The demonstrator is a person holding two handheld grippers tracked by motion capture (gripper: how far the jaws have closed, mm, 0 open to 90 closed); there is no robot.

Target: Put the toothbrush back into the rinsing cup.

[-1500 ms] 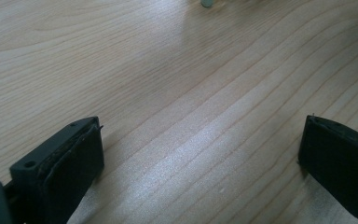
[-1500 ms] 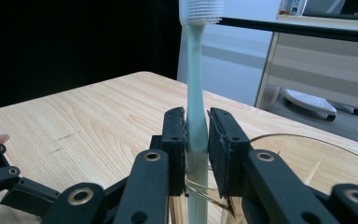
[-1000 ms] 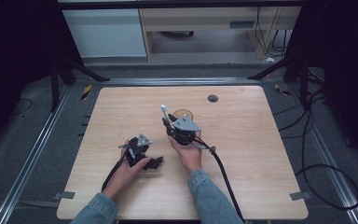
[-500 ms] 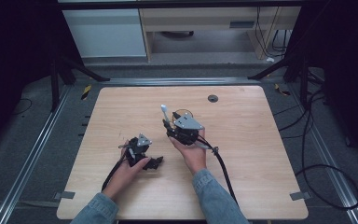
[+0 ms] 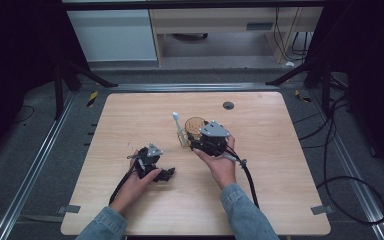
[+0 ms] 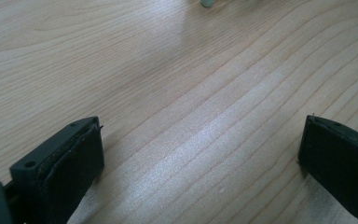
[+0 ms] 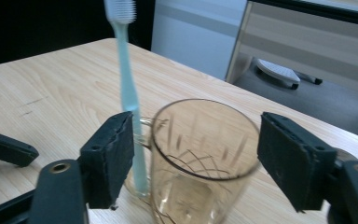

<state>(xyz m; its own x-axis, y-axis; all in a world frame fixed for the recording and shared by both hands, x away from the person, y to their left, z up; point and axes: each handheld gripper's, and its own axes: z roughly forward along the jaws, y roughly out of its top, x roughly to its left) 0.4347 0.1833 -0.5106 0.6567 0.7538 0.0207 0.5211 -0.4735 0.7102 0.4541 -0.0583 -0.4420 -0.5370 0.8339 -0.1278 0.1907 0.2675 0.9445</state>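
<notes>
An amber glass mug (image 7: 200, 163) stands on the wooden table (image 5: 280, 165), seen as a round rim (image 5: 195, 124) in the high view. A pale green toothbrush (image 7: 129, 93) stands upright at the mug's handle, head up (image 5: 178, 125). I cannot tell what keeps it upright. My right gripper (image 7: 196, 140) is open, one jaw on each side of the mug, with a gap on the right side. In the high view that gripper (image 5: 200, 134) sits just nearer than the mug. My left gripper (image 5: 167, 173) rests low at the front left, open over bare wood (image 6: 200, 140).
A small dark round grommet (image 5: 228, 105) is set into the table near its far edge. A black cable (image 5: 250, 180) trails from the right gripper toward the front edge. Beyond the table stand a white cabinet (image 5: 112, 37) and dark stand legs (image 5: 75, 75).
My right gripper has shifted a little to the right, behind the mug. The left gripper, mug and toothbrush have stayed put.
</notes>
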